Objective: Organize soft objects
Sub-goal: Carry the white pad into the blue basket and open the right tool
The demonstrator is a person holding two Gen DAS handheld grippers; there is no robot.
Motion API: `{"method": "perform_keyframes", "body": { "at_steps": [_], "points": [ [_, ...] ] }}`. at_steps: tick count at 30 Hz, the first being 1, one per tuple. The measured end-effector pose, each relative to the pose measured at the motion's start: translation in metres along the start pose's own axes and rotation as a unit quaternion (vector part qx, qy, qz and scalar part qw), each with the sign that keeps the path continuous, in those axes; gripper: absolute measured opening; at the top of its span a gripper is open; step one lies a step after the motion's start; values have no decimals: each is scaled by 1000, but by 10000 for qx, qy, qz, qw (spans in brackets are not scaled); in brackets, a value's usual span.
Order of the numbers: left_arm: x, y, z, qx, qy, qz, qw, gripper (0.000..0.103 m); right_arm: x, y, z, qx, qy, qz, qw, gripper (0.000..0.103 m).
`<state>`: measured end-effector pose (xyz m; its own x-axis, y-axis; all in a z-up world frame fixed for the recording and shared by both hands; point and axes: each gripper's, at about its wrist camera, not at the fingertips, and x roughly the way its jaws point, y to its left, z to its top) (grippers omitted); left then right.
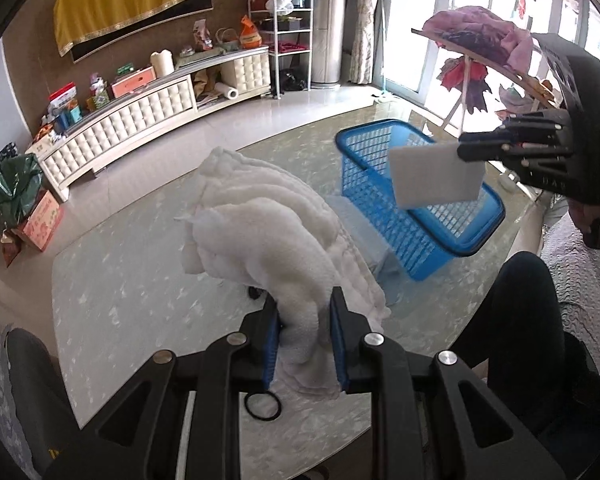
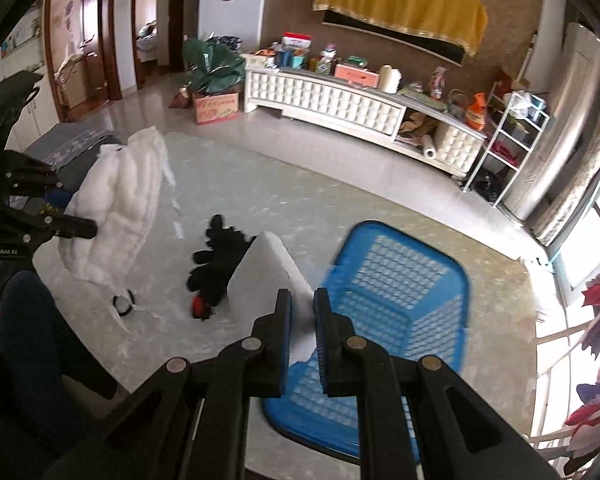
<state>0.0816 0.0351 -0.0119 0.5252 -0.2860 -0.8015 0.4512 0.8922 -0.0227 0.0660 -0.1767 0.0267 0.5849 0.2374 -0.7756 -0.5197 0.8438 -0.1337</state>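
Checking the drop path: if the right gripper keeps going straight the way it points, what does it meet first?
Likely the blue basket: the right gripper, shut on the white sponge, points over its near rim toward the open inside. Depth is unclear, so the sponge's edge may reach it first.

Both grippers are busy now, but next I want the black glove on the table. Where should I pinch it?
Judging by the right wrist view, take the black glove across its palm, descending from above: it lies flat on the table, splayed fingers pointing away, red-marked cuff nearest.

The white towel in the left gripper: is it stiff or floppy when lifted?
Probably floppy: the towel droops in folds around the left gripper pinching it. Likely light for its bulk, since a small pinch holds it. Its fluffy pile should not slip easily.
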Motion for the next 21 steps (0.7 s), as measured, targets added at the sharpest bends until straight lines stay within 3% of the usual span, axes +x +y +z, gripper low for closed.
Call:
{"method": "perform_keyframes", "body": {
  "at_steps": [11,21],
  "points": [
    [27,-28,20,137,163,-331,9992,21,5,-44,-29,248,241,-221,9992,10],
    [57,-45,31,96,352,-510,9980,21,59,-64,-59,353,1016,339,9936,10]
  ]
}}
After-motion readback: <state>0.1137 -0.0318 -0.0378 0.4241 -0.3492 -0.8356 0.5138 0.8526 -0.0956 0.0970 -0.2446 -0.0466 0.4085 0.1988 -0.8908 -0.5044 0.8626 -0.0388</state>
